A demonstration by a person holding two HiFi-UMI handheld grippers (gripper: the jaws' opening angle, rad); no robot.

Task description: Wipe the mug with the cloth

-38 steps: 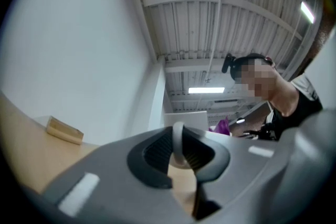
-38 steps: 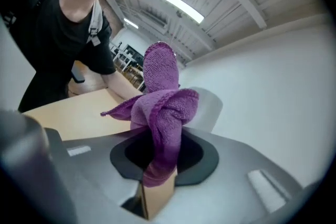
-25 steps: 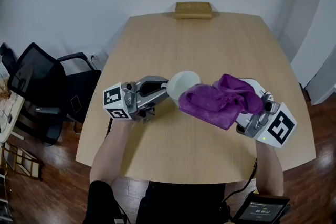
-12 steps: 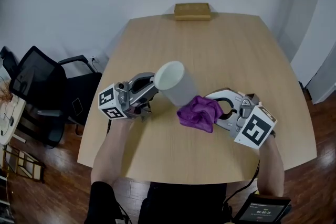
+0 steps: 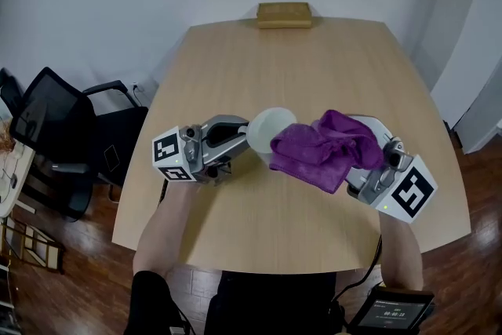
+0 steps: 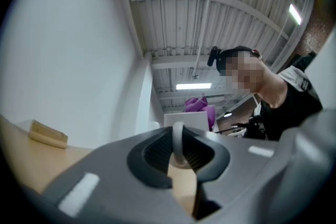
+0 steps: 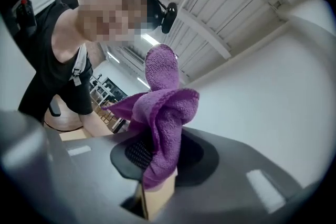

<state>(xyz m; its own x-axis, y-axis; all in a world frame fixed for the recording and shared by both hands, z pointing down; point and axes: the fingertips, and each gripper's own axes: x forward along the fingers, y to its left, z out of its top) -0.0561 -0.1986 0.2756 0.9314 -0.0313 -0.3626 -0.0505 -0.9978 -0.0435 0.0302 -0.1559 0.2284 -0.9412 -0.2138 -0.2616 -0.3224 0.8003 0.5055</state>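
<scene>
Though hidden overhead, mug handle [image 6: 177, 136] is clamped in left tongs [image 6: 179, 153].

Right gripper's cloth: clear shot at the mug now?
Probably yes: the cloth in the right gripper appears to lie against the mug, which the left gripper holds by its handle; nothing stands between them.

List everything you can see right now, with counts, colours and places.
table: 1, light wood, centre of the head view
mug: 1, white, held above the table
cloth: 1, purple, just right of the mug
block: 1, tan, table's far edge
office chair: 1, black, left of the table
device: 1, black with lit screen, bottom right
left gripper: 1, grey, shut on the mug's handle
right gripper: 1, grey, shut on the cloth
</scene>
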